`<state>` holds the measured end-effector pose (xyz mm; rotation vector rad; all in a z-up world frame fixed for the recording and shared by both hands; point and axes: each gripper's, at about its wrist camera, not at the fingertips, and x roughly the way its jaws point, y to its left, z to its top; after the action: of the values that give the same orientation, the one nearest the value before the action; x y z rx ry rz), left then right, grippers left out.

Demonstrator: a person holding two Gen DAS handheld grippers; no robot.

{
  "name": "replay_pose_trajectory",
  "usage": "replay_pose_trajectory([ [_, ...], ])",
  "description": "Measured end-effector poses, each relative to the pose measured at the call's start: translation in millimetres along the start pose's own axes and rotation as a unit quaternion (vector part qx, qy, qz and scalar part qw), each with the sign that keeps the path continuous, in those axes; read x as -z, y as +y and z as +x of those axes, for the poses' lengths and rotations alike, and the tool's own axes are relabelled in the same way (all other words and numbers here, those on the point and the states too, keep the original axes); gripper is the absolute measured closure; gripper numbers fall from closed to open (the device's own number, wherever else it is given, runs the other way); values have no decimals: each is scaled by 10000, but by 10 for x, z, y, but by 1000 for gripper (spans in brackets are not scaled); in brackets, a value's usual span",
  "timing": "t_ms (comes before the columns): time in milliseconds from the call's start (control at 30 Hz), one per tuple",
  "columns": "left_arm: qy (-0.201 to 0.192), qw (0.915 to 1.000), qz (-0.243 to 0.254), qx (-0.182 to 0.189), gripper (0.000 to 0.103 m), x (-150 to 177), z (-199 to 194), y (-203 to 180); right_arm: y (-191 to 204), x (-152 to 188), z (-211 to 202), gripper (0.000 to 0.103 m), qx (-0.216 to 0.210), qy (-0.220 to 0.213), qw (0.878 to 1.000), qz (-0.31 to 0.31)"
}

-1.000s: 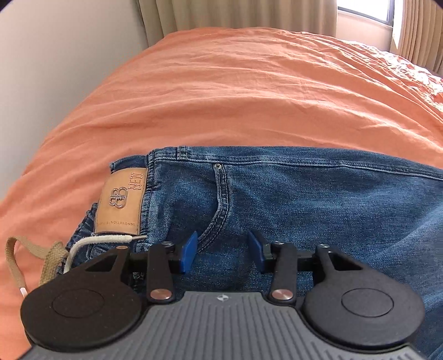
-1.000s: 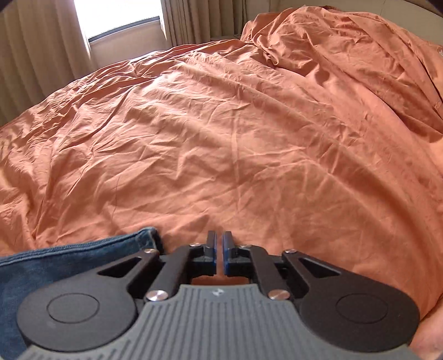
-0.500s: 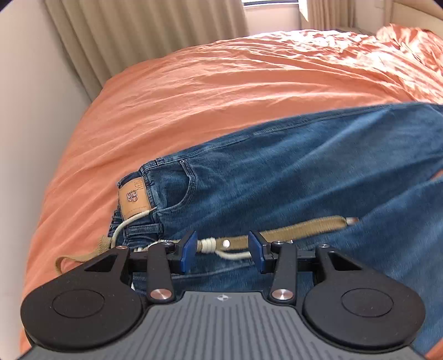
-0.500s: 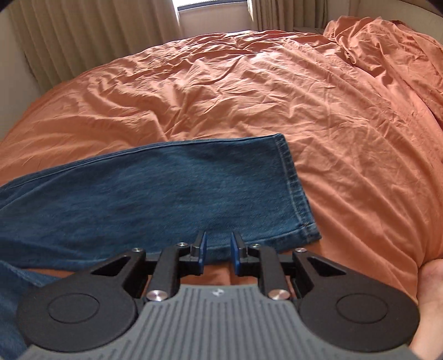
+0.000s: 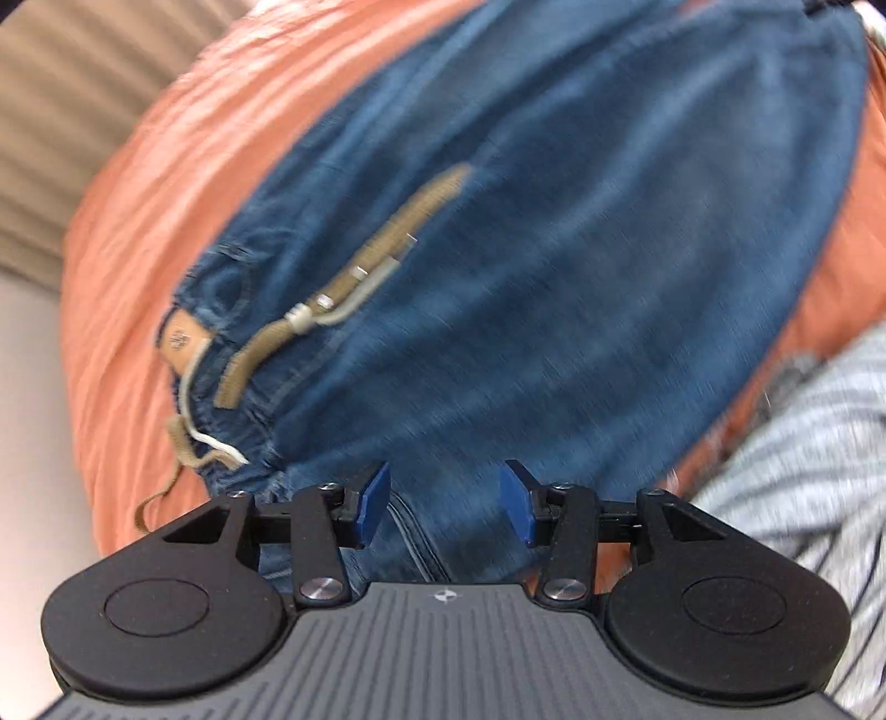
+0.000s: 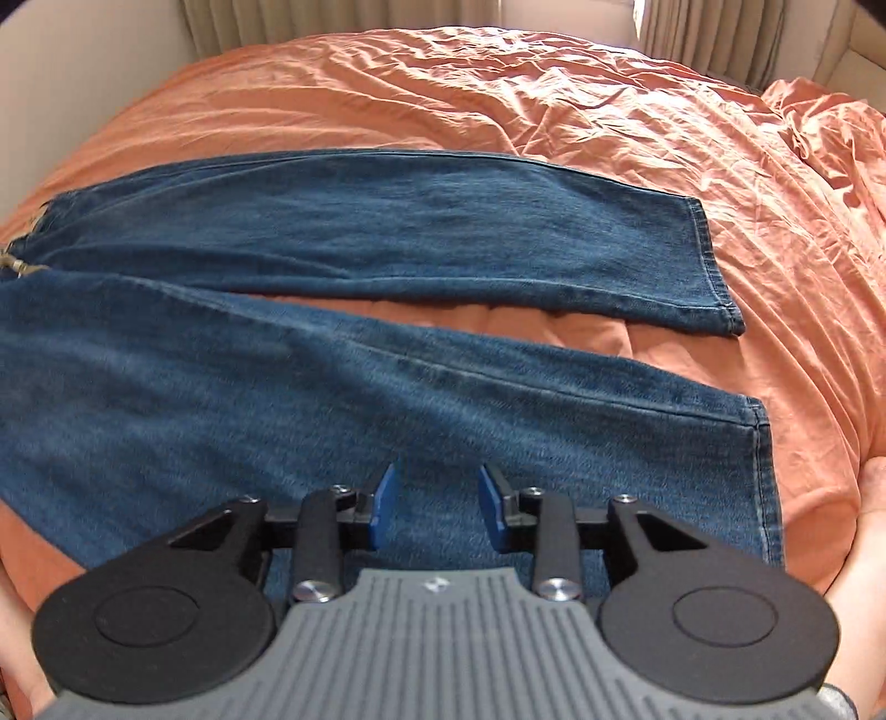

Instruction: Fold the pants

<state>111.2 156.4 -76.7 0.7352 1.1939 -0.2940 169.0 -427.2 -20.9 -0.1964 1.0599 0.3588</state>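
Blue jeans (image 6: 343, 243) lie spread flat on the orange bedspread (image 6: 554, 105), legs apart, hems to the right. In the left wrist view the jeans (image 5: 554, 266) are blurred; a tan belt (image 5: 387, 243) lies across the waist and a leather patch (image 5: 183, 338) sits at the waistband. My left gripper (image 5: 444, 501) is open and empty, above the seat of the jeans. My right gripper (image 6: 437, 504) is open and empty, above the near leg (image 6: 332, 410) close to its hem.
Beige curtains (image 6: 332, 16) hang behind the bed. A wall (image 5: 22, 387) runs along the bed's left side. The person's striped sleeve (image 5: 803, 443) shows at right in the left wrist view. A hand (image 6: 864, 531) shows at the right edge.
Both grippers have pulled back and risen, so more of the jeans shows. The right gripper's jaws have opened wider. The left view has swung and is blurred with motion.
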Motion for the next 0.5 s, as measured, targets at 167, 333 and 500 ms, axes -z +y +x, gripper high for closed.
replay_pose_trajectory([
  [167,521,9956,482,605,45,78,143,-168,104,133,-110,70,138,95,9997,-202],
  [333,777,9882,727,1105,41,34,242,-326,152,187,-212,66,314,87,9986,-420],
  [500,776,9893,790,955,49,-70,353,-435,205,248,-234,66,527,143,9943,-910],
])
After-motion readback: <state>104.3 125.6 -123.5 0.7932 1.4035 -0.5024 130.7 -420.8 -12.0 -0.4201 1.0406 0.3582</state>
